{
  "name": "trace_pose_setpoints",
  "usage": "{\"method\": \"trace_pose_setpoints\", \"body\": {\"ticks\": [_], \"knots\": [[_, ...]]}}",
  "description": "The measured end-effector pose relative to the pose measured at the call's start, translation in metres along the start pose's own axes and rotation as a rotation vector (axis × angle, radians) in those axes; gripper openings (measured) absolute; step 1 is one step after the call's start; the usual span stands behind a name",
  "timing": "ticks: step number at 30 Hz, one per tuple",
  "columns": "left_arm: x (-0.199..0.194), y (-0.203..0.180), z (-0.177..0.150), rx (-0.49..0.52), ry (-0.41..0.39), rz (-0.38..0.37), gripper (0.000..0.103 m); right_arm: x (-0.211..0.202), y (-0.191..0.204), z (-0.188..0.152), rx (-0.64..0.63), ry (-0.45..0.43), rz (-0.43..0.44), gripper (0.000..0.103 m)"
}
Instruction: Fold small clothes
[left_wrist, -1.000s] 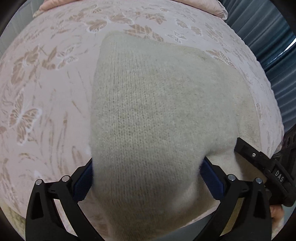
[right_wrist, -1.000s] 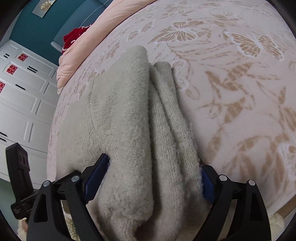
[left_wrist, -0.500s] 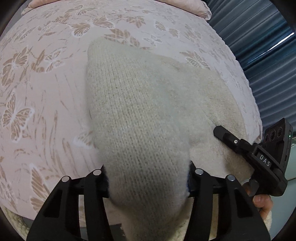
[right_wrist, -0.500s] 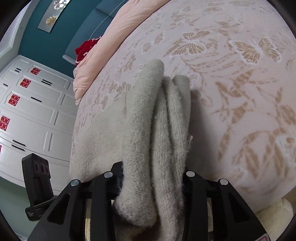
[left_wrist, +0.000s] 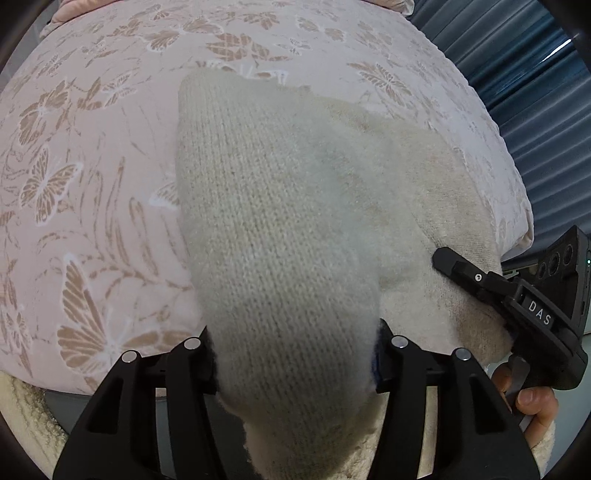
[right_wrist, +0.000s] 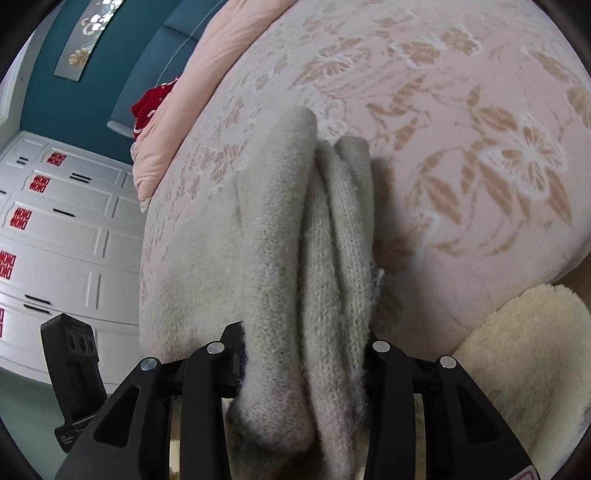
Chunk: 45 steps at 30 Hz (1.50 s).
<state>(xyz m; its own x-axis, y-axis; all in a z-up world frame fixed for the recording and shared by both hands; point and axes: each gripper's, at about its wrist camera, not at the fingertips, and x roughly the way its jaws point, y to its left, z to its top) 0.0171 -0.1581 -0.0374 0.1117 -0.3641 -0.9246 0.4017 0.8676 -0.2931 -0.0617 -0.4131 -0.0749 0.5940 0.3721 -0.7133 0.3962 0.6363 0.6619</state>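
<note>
A cream knitted garment (left_wrist: 288, 229) lies folded in thick layers on the pink butterfly-print bed cover (left_wrist: 85, 177). My left gripper (left_wrist: 295, 354) is shut on its near edge, the bunched knit filling the space between the jaws. In the right wrist view my right gripper (right_wrist: 303, 354) is shut on the same garment (right_wrist: 280, 258), pinching several stacked folds at the bed's near edge. The right gripper's body (left_wrist: 517, 306) shows at the right of the left wrist view; the left one (right_wrist: 70, 365) shows at lower left of the right view.
A peach pillow (right_wrist: 184, 122) and a red item (right_wrist: 151, 103) lie at the bed's far end. White drawers (right_wrist: 55, 236) stand to the left. Blue curtains (left_wrist: 517, 66) hang on the right. A fluffy cream rug (right_wrist: 524, 354) lies by the bed's edge (right_wrist: 546, 266).
Both grippers went from open around the garment's edge to shut on it. The bunched knit has lifted slightly and drawn toward the cameras.
</note>
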Motion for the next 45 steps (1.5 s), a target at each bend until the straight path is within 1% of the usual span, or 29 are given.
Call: {"method": "trace_pose_setpoints", "body": {"ticks": [2, 7, 9, 13, 18, 21, 24, 27, 31, 33, 35, 36, 38, 39, 40, 41, 42, 43, 44, 45], "knots": [[-0.017, -0.004, 0.002, 0.012, -0.036, -0.003, 0.051, -0.012, 0.021, 0.002, -0.063, -0.031, -0.01, 0.036], [-0.062, -0.014, 0.006, 0.039, -0.131, -0.013, 0.051, -0.048, 0.058, 0.007, -0.143, -0.121, 0.022, 0.036], [-0.084, -0.021, 0.007, 0.066, -0.19, -0.006, 0.051, -0.062, 0.071, 0.009, -0.159, -0.16, 0.049, 0.036], [-0.134, -0.027, 0.008, 0.093, -0.308, -0.029, 0.051, -0.101, 0.111, 0.01, -0.229, -0.265, 0.12, 0.036], [-0.204, -0.031, 0.013, 0.137, -0.48, -0.074, 0.051, -0.147, 0.169, 0.008, -0.36, -0.42, 0.187, 0.036], [-0.251, -0.029, 0.012, 0.17, -0.604, -0.101, 0.051, -0.173, 0.203, 0.005, -0.432, -0.499, 0.245, 0.036], [-0.297, -0.023, 0.007, 0.205, -0.725, -0.113, 0.051, -0.194, 0.239, 0.0, -0.507, -0.575, 0.294, 0.036], [-0.337, -0.015, 0.005, 0.24, -0.825, -0.107, 0.051, -0.205, 0.271, -0.004, -0.57, -0.627, 0.343, 0.036], [-0.38, 0.004, 0.002, 0.27, -0.937, -0.089, 0.052, -0.205, 0.306, -0.001, -0.626, -0.65, 0.42, 0.036], [-0.394, 0.018, 0.002, 0.277, -0.974, -0.08, 0.052, -0.199, 0.321, 0.0, -0.644, -0.64, 0.45, 0.036], [-0.4, 0.034, 0.004, 0.276, -0.993, -0.065, 0.053, -0.183, 0.33, 0.001, -0.653, -0.621, 0.456, 0.038], [-0.399, 0.044, 0.005, 0.267, -0.992, -0.06, 0.055, -0.174, 0.332, -0.001, -0.651, -0.596, 0.455, 0.038], [-0.384, 0.066, 0.011, 0.232, -0.965, -0.045, 0.058, -0.141, 0.327, -0.001, -0.635, -0.535, 0.425, 0.04], [-0.369, 0.079, 0.015, 0.21, -0.94, -0.038, 0.06, -0.118, 0.32, -0.001, -0.621, -0.49, 0.402, 0.041], [-0.35, 0.093, 0.02, 0.187, -0.906, -0.033, 0.061, -0.091, 0.316, -0.004, -0.608, -0.434, 0.373, 0.045], [-0.327, 0.108, 0.024, 0.161, -0.86, -0.026, 0.061, -0.058, 0.303, -0.005, -0.586, -0.373, 0.33, 0.045], [-0.298, 0.125, 0.028, 0.119, -0.809, -0.023, 0.062, -0.022, 0.286, -0.007, -0.557, -0.31, 0.288, 0.046], [-0.264, 0.143, 0.03, 0.081, -0.757, -0.028, 0.064, 0.017, 0.266, -0.01, -0.529, -0.236, 0.252, 0.05], [-0.228, 0.161, 0.03, 0.045, -0.698, -0.026, 0.065, 0.056, 0.242, -0.014, -0.484, -0.157, 0.182, 0.051], [-0.188, 0.179, 0.029, -0.003, -0.627, 0.002, 0.065, 0.089, 0.216, -0.019, -0.431, -0.079, 0.085, 0.051]]}}
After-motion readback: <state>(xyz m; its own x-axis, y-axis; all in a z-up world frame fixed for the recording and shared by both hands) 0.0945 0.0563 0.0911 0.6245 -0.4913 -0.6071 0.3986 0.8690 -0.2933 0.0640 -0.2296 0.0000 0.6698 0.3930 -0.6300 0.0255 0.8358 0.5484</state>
